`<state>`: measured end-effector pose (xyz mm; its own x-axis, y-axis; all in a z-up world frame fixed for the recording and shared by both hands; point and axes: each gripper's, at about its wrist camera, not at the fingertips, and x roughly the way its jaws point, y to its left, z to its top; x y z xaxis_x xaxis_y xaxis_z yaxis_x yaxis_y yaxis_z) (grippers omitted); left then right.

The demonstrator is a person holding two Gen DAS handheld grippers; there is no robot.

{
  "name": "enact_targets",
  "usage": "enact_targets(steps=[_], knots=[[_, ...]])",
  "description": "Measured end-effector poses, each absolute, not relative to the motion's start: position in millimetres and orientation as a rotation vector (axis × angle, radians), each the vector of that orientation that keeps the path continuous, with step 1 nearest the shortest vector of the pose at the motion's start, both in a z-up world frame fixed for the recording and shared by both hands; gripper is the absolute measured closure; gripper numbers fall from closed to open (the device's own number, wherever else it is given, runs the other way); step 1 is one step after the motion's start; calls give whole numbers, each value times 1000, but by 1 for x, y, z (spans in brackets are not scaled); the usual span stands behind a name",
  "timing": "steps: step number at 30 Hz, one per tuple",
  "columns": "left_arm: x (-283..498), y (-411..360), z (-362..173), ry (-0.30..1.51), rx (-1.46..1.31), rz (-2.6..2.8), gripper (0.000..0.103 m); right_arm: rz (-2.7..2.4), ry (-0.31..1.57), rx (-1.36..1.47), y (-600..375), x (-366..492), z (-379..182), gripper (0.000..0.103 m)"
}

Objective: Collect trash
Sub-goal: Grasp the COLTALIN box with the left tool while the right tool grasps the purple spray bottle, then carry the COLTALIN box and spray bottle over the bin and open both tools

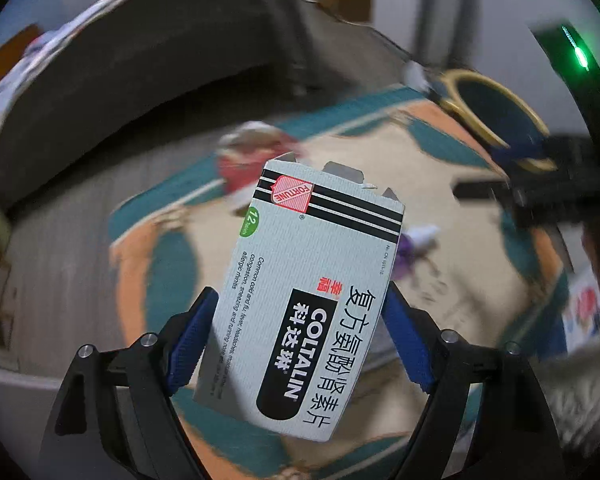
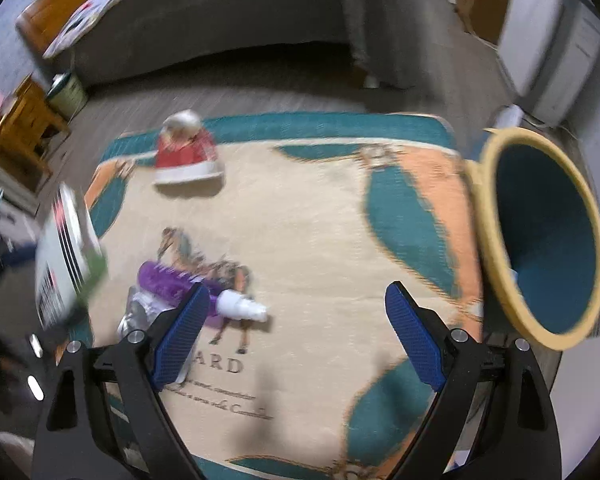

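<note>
the medicine box (image 1: 312,300), white with black stripes and a red shield, sits between the blue pads (image 1: 190,344) of the left gripper (image 1: 300,344), tilted, its torn flap end toward the upper middle of the frame; the jaws are clamped on its two long edges and it hangs clear of the rug. in the right wrist view the same box (image 2: 66,256) shows blurred at the left edge. the right gripper (image 2: 300,336) has its jaws spread wide with nothing between them, above the rug (image 2: 312,240), which is cream with teal and orange patches. just left of its left pad lie a purple wrapper (image 2: 168,280), a white spray bottle (image 2: 240,306) and a crumpled silvery packet (image 2: 134,314), close together. toward the upper left of that frame sits a red and white hat (image 2: 188,156). at the right edge stands a teal bin with a yellow rim (image 2: 552,240), its mouth tipped toward the camera. a grey sofa (image 2: 220,32) fills the top.
</note>
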<state>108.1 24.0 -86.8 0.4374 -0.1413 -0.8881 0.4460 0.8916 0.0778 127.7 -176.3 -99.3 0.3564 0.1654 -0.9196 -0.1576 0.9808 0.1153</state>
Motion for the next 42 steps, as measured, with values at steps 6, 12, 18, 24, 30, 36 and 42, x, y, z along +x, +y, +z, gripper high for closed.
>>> enact_targets(steps=[6, 12, 18, 24, 30, 36, 42], knots=[[121, 45, -92, 1089, 282, -310, 21, 297, 1212, -121, -134, 131, -121, 21], [120, 56, -101, 1115, 266, -304, 21, 399, 1201, -243, -97, 131, -135, 22], [125, 67, -109, 1135, 249, -289, 21, 472, 1208, -317, -74, 132, -150, 30], [128, 65, -115, 1154, 259, -286, 21, 470, 1228, -354, -70, 135, -163, 54], [128, 60, -117, 1160, 274, -294, 21, 462, 1247, -358, -72, 132, -162, 68], [127, 56, -117, 1147, 280, -297, 21, 441, 1198, -251, -97, 134, -139, 69], [130, 37, -101, 1088, 272, -304, 21, 396, 1148, -157, -136, 135, -112, 70]])
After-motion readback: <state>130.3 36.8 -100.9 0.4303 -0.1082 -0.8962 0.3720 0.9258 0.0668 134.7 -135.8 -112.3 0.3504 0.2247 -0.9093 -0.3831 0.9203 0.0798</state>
